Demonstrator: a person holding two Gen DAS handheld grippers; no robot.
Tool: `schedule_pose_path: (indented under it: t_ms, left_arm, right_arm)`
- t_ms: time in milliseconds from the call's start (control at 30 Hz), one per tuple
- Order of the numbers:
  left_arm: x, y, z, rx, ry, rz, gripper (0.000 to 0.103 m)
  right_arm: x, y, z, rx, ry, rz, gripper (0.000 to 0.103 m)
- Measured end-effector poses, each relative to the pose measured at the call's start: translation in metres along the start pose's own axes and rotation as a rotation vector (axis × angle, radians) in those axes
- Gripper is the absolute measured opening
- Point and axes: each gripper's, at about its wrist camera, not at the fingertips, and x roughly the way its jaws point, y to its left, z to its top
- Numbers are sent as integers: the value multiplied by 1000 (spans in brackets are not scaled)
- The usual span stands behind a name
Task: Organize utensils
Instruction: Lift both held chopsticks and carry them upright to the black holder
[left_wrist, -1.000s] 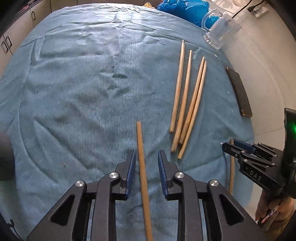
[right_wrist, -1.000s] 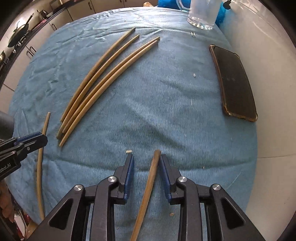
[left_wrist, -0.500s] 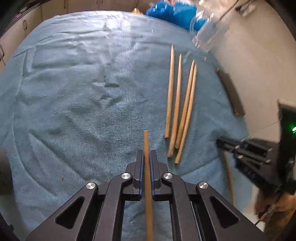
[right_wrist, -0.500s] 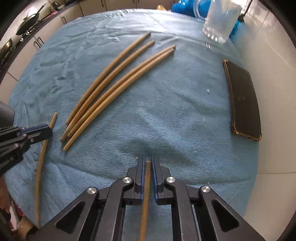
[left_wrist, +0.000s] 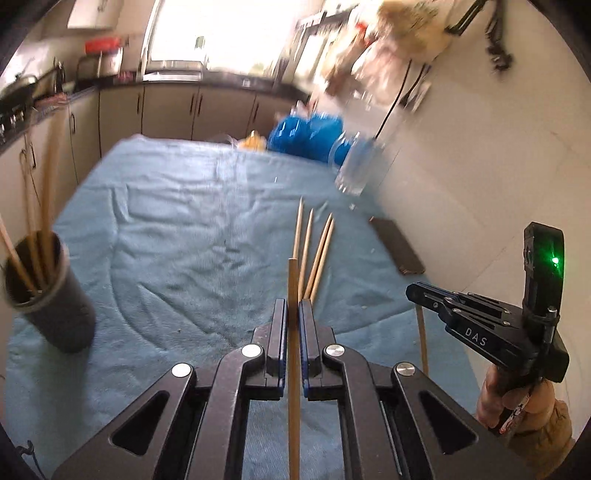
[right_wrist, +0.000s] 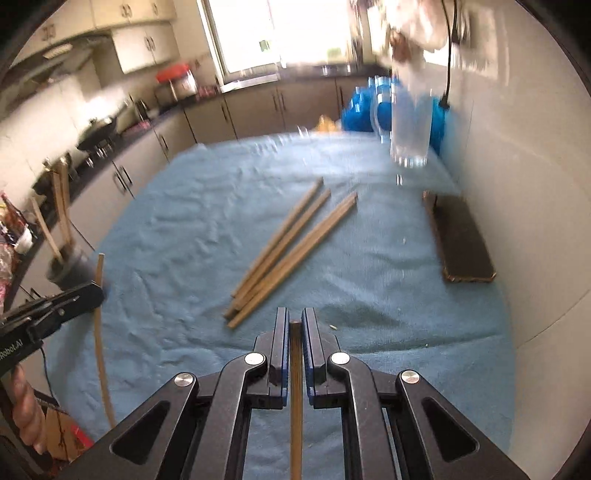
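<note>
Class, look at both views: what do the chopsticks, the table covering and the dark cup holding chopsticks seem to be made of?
Chopsticks: apparently wood or bamboo, with a matt tan surface and square-cut ends.
Table covering: blue cloth, probably towelling, soft and wrinkled with a ribbed nap.
Dark cup: smooth, dull dark grey; plastic or metal, too blurred to tell.

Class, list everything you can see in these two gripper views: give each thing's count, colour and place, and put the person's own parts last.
Loose chopsticks: four, tan, side by side mid-cloth.
Cup: one, dark, cloth's left edge, holding chopsticks.
Glass mug: one, clear, far right.
Phone: one, dark, right edge by wall.
Cloth: one, blue, covering table.
Blue bag: one, far end.
Left gripper: black, shut on a tan chopstick.
Right gripper: black, shut on another chopstick.
</note>
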Motion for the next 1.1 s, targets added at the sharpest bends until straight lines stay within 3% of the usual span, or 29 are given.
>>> schedule_pose_path:
  t_ms: [167, 467, 767, 1100]
  left_arm:
    - [-40, -1, -9, -5, -95, -17, 5]
    - [-105, -1, -14, 11, -259, 20, 5]
    - [-155, 21, -7, -24, -386, 49, 5]
    - [-204, 72, 6, -139, -492, 70, 5]
  right_arm:
    - [-43, 18, -11, -38, -134, -7, 7]
    - [-96, 39, -21, -18, -286, 43, 7]
    - [-116, 72, -7, -58, -374, 89, 7]
    - [-114, 114, 29, -65, -439, 175, 7]
